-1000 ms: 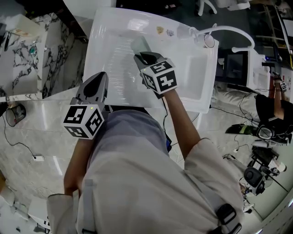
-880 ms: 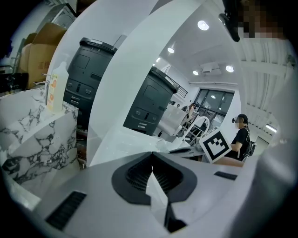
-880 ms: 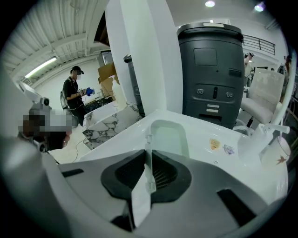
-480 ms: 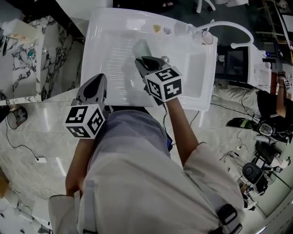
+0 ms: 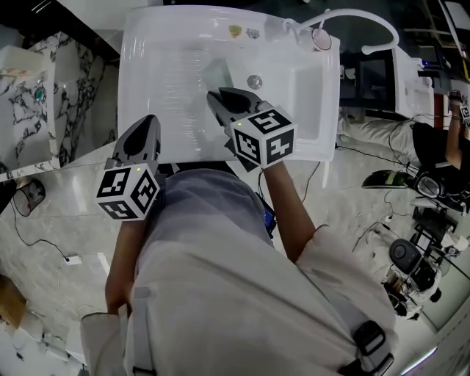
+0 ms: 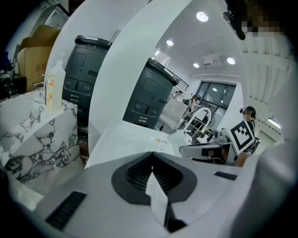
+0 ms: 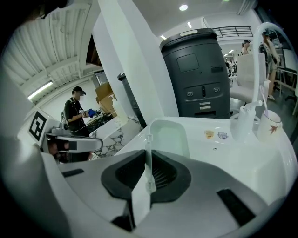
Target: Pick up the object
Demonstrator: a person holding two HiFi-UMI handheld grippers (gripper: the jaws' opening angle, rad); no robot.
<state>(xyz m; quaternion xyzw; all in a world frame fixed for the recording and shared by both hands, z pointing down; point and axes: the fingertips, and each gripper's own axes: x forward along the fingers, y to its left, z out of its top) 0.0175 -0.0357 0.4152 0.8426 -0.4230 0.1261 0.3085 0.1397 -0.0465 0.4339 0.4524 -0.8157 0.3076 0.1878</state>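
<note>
Standing on pale glossy floor (image 5: pixel 51 220), facing a white sink (image 5: pixel 150 66) with a curved tap (image 5: pixel 363 12) (marble block (image 5: pixel 29 110) at the left); backing onto dark grey bins (image 7: pixel 195 79), boxes (image 6: pixel 32 56) and windows (image 6: pixel 216 93); glowing under round ceiling lights (image 6: pixel 202 16).

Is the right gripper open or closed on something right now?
Shut. The right gripper is clamped on the pale green scoop: its fingers press against the scoop's thin white edge with no gap.
</note>
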